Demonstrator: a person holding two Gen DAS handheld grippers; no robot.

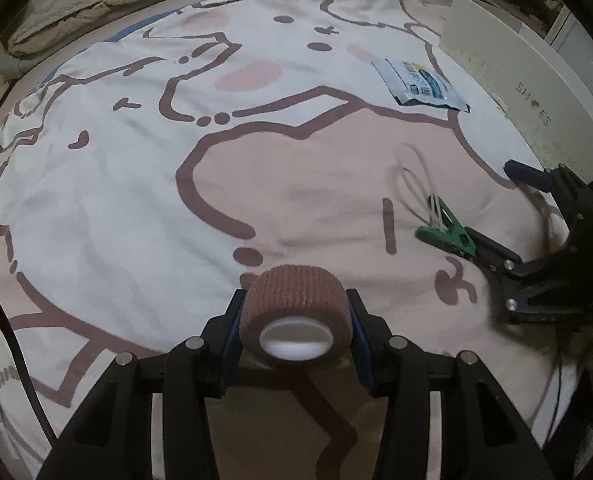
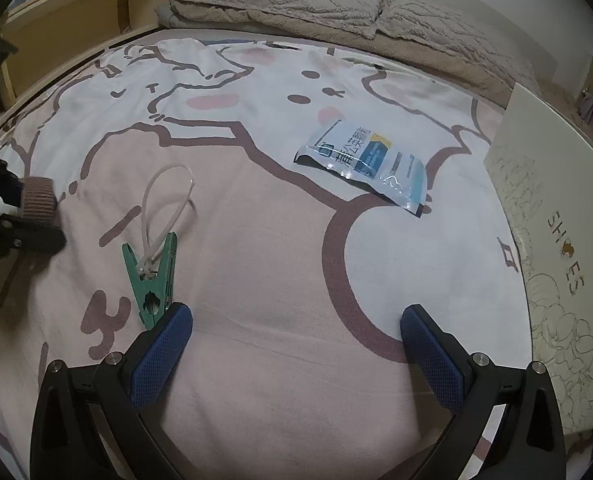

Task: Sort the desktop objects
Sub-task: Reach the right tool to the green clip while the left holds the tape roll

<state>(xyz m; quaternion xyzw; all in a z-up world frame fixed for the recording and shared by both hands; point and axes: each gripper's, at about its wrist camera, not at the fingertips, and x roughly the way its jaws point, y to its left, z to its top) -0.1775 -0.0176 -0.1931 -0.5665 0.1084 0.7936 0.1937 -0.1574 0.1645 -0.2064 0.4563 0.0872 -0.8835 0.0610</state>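
Left claw [image 1: 296, 320]: squeezes the brown tape roll [image 1: 296, 312].
Right claw [image 2: 296, 344]: wide open, empty.
Green peg [image 2: 154, 280]: just left of it, pointing away.
Nearer hand: right.

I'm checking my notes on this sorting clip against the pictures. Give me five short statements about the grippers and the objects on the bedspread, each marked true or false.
1. The left gripper is closed on the brown bandage roll. True.
2. The right gripper holds the green clothespin. False: its jaws are wide open and empty, and the clothespin lies beside its left finger.
3. A white cable tie is clamped in the clothespin. True.
4. The blue-and-white packet lies inside the shoe box. False: it lies on the bedspread, apart from the box.
5. The box reads "SHOES". True.
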